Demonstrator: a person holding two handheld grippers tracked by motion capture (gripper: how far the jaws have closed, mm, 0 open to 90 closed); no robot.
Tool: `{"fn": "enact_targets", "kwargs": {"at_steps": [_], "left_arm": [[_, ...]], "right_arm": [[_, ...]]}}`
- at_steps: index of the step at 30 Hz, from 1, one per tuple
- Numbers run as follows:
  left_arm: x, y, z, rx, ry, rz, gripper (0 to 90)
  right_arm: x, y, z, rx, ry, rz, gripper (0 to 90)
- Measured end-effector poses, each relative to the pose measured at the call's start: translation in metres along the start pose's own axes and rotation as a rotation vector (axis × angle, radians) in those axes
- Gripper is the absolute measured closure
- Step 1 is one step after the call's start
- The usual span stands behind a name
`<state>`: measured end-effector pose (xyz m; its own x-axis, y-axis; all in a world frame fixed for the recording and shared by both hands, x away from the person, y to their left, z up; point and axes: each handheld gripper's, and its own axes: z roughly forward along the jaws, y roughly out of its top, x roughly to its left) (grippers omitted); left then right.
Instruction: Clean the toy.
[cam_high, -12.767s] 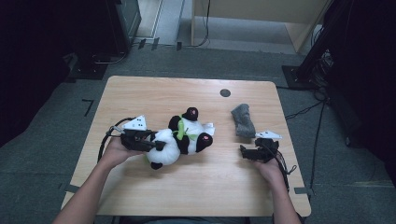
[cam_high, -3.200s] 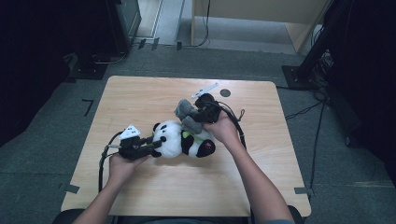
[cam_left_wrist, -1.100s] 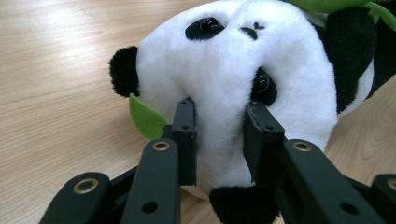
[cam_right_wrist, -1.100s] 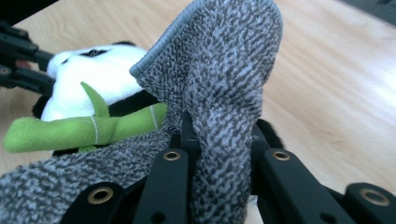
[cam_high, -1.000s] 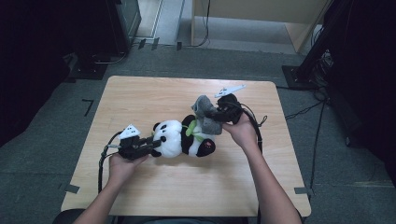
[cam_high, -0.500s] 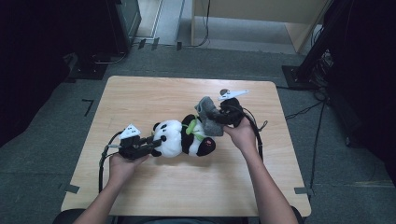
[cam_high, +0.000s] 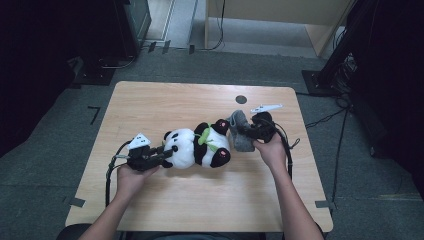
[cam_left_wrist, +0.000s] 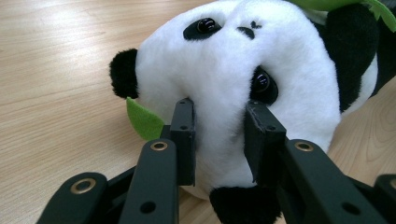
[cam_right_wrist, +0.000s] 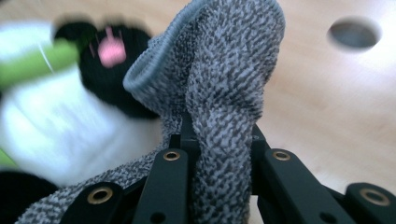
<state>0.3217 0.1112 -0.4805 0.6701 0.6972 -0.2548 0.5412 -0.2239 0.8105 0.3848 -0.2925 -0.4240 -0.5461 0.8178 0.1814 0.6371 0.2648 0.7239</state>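
The bench (cam_high: 150, 110) carries a panda plush (cam_high: 197, 147) lying on its side, its head clamped in the closed left hand-held gripper (cam_high: 162, 152). Just beyond the plush's foot, the right hand-held gripper (cam_high: 245, 134) pinches a grey sock (cam_high: 239, 131), cuff toward the toy. Fitting it likely needs the cuff spread over 1 black foot (cam_right_wrist: 109, 70) while the left grip holds steady.
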Motion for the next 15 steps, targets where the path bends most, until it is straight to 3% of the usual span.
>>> {"fn": "enact_targets", "kwargs": {"at_steps": [3,6,9,11,15], "left_arm": [[0.0,0.0,0.0,-0.002,0.0,0.004,67.7],[0.0,0.0,0.0,-0.003,0.0,0.008,67.5],[0.0,0.0,0.0,0.0,0.0,0.013,67.4],[0.0,0.0,0.0,-0.001,-0.002,0.009,67.5],[0.0,0.0,0.0,-0.001,-0.004,0.0,67.8]], "right_arm": [[0.006,0.016,-0.013,-0.08,0.017,-0.004,78.7],[0.02,0.031,-0.014,-0.116,0.066,-0.023,78.4],[0.035,0.038,-0.002,-0.102,0.1,-0.065,78.1],[0.041,0.037,0.01,-0.06,0.087,-0.099,78.1],[0.029,0.027,0.016,-0.056,0.097,-0.049,78.5]]}}
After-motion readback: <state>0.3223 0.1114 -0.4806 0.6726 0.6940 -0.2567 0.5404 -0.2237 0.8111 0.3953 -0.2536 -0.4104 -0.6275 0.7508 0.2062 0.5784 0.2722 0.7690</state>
